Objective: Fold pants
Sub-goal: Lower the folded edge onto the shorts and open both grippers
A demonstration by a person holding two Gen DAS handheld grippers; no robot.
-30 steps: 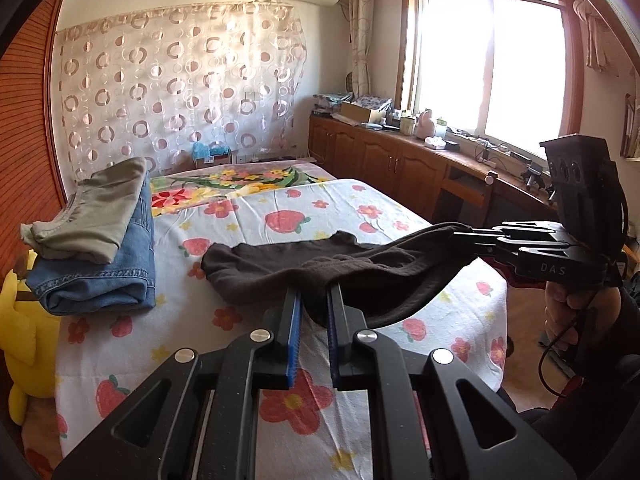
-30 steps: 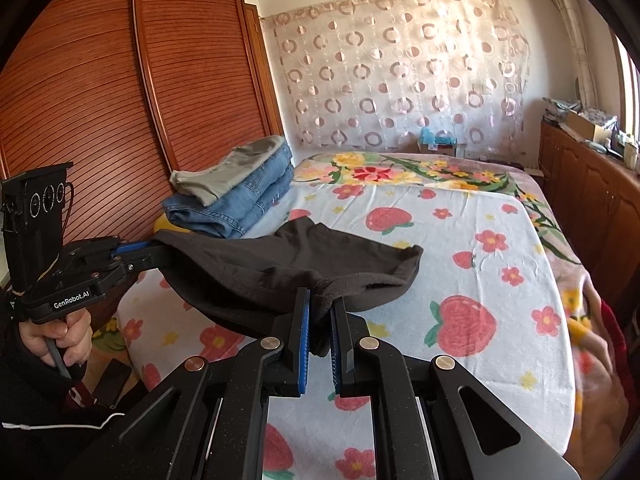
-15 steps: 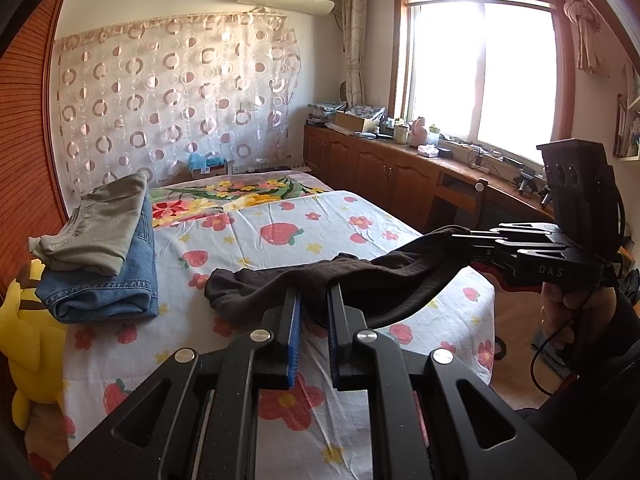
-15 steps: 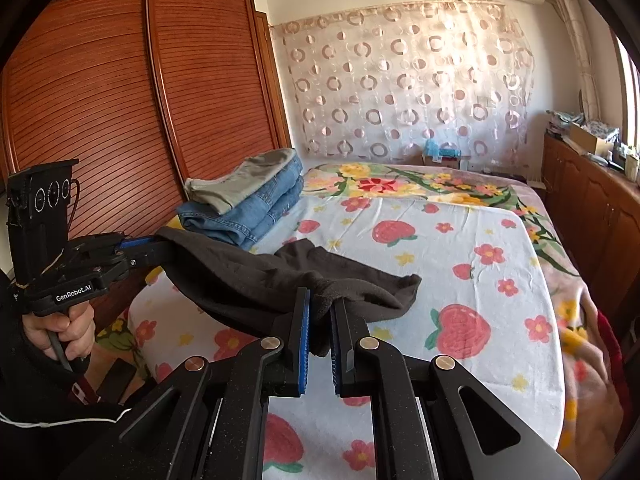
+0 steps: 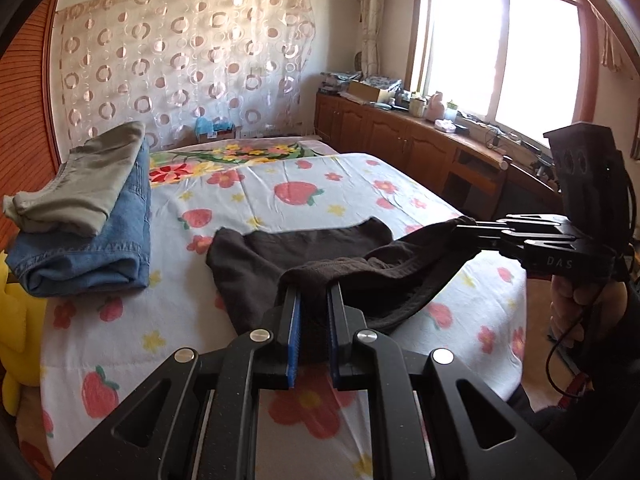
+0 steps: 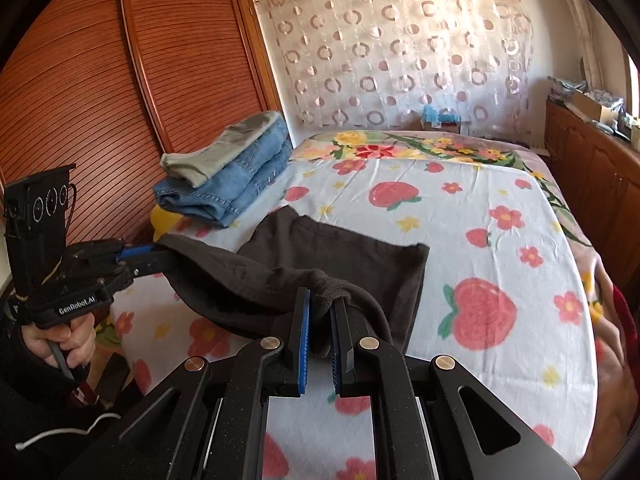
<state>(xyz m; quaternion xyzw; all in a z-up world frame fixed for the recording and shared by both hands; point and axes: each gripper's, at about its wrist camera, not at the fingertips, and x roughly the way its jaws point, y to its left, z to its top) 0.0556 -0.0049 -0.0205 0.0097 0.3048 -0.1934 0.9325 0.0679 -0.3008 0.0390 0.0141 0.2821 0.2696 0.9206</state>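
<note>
Dark brown pants (image 5: pixel 304 256), soft and matte, are stretched across the near part of the bed (image 5: pixel 340 196), over its strawberry-and-flower sheet. The near edge hangs lifted and bunched between the two tools, while the far portion lies flat on the sheet with a straight, squared far edge. The long axis runs across the bed, side to side in both wrist views. The left hand-held gripper (image 5: pixel 313 294) is clamped on a thick fold of the fabric, and the right hand-held gripper (image 6: pixel 320 300) is pinched on another bunch of the same edge. At the far left of the bed sits a stack of folded jeans (image 5: pixel 92 248) topped with olive trousers (image 5: pixel 84 180).
</note>
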